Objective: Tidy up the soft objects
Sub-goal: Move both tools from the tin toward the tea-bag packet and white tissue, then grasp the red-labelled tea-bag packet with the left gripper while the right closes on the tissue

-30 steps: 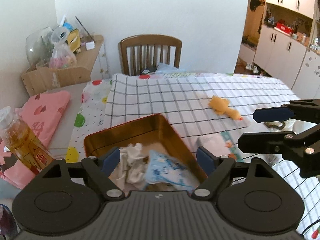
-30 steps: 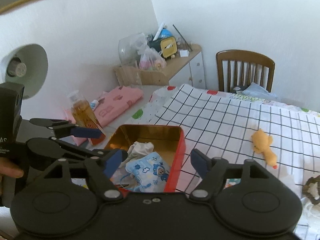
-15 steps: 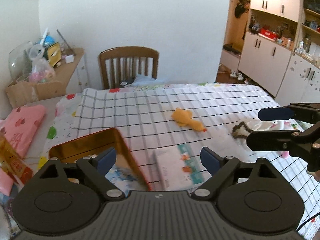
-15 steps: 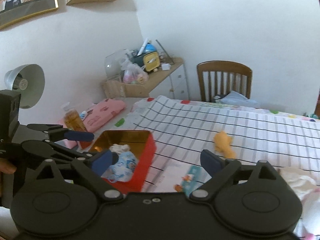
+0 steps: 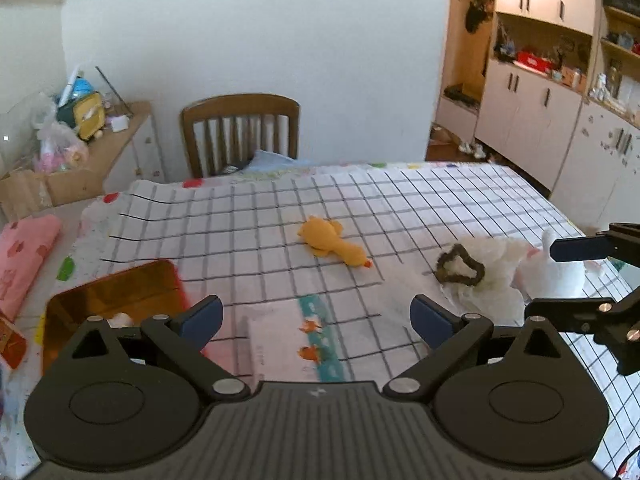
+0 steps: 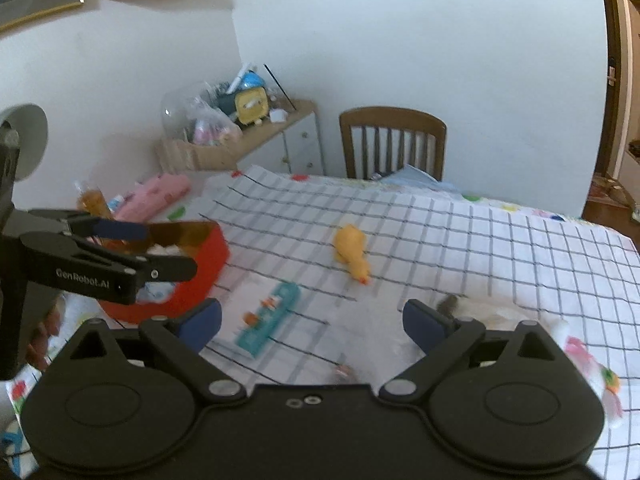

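Note:
A red tin box (image 5: 116,296) with a gold inside sits at the table's left and holds soft cloths; it also shows in the right wrist view (image 6: 192,272). A yellow plush chicken (image 5: 332,242) lies mid-table, also in the right wrist view (image 6: 352,252). A dark scrunchie (image 5: 460,270) rests on white cloth (image 5: 496,276) at the right. A flat tissue pack (image 5: 296,340) lies under my left gripper (image 5: 316,316), which is open and empty. My right gripper (image 6: 312,322) is open and empty above the pack (image 6: 268,316) and white cloth (image 6: 504,316).
A wooden chair (image 5: 240,132) stands behind the checked tablecloth (image 5: 360,200). A cluttered side cabinet (image 5: 80,132) is at the back left. A pink folded cloth (image 5: 24,248) and an oil bottle (image 6: 94,204) lie left of the box. White cupboards (image 5: 540,120) line the right wall.
Both grippers have swung right, away from the red box towards the tissue pack, chicken and white cloth. Both stayed open and empty.

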### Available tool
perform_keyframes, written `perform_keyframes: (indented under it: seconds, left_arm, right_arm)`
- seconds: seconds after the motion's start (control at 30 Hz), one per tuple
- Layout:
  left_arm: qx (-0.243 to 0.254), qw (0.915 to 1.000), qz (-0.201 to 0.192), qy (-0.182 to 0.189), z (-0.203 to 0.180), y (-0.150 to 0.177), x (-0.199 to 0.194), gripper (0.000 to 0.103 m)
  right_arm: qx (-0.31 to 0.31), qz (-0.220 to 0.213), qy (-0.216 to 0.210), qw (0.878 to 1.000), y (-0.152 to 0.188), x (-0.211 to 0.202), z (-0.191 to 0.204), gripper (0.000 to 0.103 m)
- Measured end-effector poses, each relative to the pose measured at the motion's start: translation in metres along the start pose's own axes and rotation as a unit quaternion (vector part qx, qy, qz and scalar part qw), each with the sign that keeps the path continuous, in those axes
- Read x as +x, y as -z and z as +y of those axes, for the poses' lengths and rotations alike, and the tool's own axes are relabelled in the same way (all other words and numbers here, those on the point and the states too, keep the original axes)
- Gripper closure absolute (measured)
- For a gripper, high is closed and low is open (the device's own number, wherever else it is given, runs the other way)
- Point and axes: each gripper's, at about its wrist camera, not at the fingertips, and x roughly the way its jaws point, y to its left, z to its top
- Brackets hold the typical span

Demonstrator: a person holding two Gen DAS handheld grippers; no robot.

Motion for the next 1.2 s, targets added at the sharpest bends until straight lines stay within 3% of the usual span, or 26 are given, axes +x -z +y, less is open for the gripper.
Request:
perform_keyframes:
  seconds: [0.27,0.57,1.0,1.2]
  left_arm:
    - [-0.036,0.9982,0.015,0.045,-0.02,0.007,0.024,0.002]
    - [-0.014,0.9985,0.022,0.048,-0.051,0.022,0.054,0.002]
    - [0.011,0.9974,0.042,0.057,-0.079,0.05,0.091,0.002]
    - [0.01,0.9976,0.046,0.052,-0.086,0.053,0.102,0.003]
  right_arm:
    - [-0.016,0.033,0.005,0.999,0.025,0.005,-0.024,0.006]
    - [-0.011,0.066,0.005,0.998,0.044,0.019,-0.051,0.013]
    - [0.002,0.091,-0.028,0.995,0.024,0.056,-0.076,0.029]
    - [-0.014,0.099,-0.042,0.994,0.007,0.083,-0.07,0.03]
